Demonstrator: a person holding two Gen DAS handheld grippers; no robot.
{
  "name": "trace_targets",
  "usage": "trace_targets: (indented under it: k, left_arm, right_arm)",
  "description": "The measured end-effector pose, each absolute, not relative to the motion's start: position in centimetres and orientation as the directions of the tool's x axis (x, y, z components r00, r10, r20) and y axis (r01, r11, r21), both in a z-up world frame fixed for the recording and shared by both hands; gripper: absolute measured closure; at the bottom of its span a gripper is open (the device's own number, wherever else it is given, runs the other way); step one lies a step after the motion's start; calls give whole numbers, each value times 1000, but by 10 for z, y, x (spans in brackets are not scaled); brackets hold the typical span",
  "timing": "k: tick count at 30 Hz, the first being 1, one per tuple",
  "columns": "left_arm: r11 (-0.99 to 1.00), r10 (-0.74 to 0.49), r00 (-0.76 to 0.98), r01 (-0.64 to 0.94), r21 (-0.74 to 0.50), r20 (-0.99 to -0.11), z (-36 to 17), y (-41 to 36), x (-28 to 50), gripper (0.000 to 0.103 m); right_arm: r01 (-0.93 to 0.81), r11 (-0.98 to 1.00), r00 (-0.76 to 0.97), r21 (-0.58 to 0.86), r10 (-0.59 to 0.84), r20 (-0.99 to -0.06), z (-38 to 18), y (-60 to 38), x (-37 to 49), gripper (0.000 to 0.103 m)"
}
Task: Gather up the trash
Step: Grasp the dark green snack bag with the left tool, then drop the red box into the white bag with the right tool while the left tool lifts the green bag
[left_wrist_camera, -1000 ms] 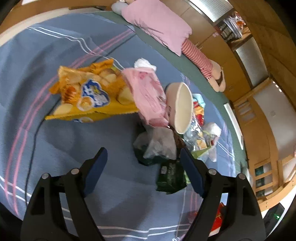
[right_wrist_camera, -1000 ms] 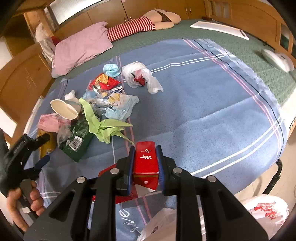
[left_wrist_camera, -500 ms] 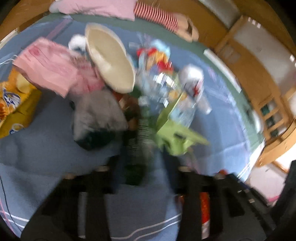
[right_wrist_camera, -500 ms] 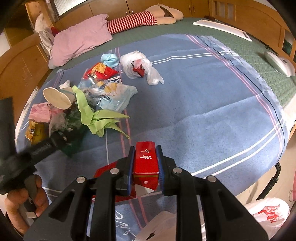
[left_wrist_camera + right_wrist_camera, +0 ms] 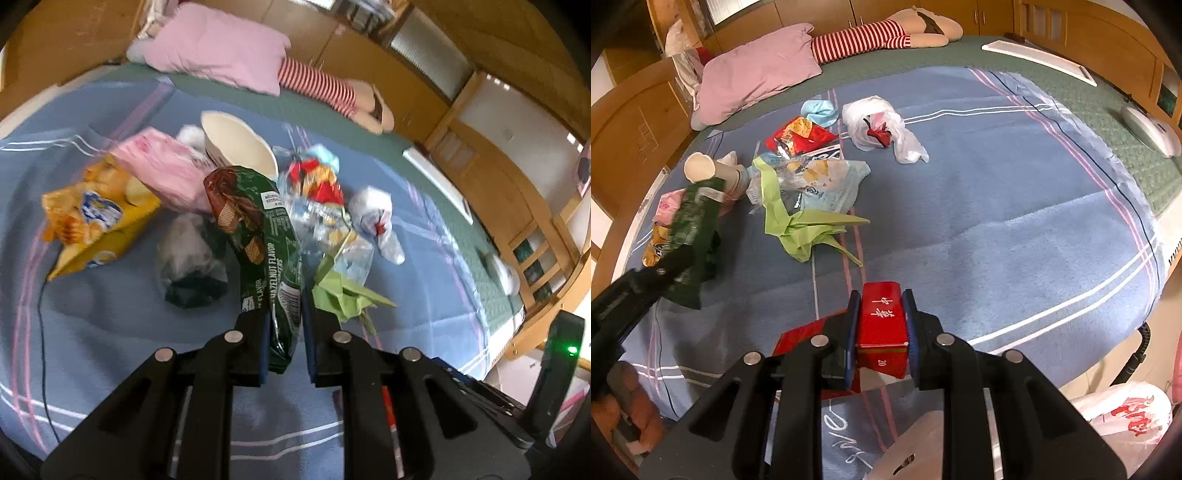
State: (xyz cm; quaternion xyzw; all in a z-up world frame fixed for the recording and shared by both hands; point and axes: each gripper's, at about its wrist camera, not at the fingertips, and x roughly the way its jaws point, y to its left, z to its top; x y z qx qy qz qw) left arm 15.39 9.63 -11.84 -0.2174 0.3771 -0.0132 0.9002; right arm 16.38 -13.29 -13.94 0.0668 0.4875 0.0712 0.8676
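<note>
Between the left tongs point(image 5: 284, 325), which had just squeezed shut, hung a crinkly green wafer bag point(image 5: 258, 236). Right tongs point(image 5: 881, 325) pinched a boxy red carton point(image 5: 882, 332) above the fuzzy blue blanket point(image 5: 997, 229).

Both grippers were matte black plastic: the left gripper point(image 5: 284, 332) and the right gripper point(image 5: 881, 334) each had two angular arms pinned with round silver screws and blue pads point(image 5: 852, 332) lining the fingers. A bare hand point(image 5: 635, 413) gripped the left handle.
</note>
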Motion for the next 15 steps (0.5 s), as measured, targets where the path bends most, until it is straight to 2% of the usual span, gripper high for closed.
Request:
trace_targets:
  k: [6, 15]
  left_arm:
    - [909, -124, 790, -152, -388, -600, -99, 101, 135, 87]
    - [879, -146, 814, -153, -451, -562, -94, 116, 124, 87]
  right_arm:
    - [-84, 980, 532, 181, 198, -823, -134, -124, 158, 80]
    - [-86, 978, 575, 191, 206, -792, -115, -127, 153, 80]
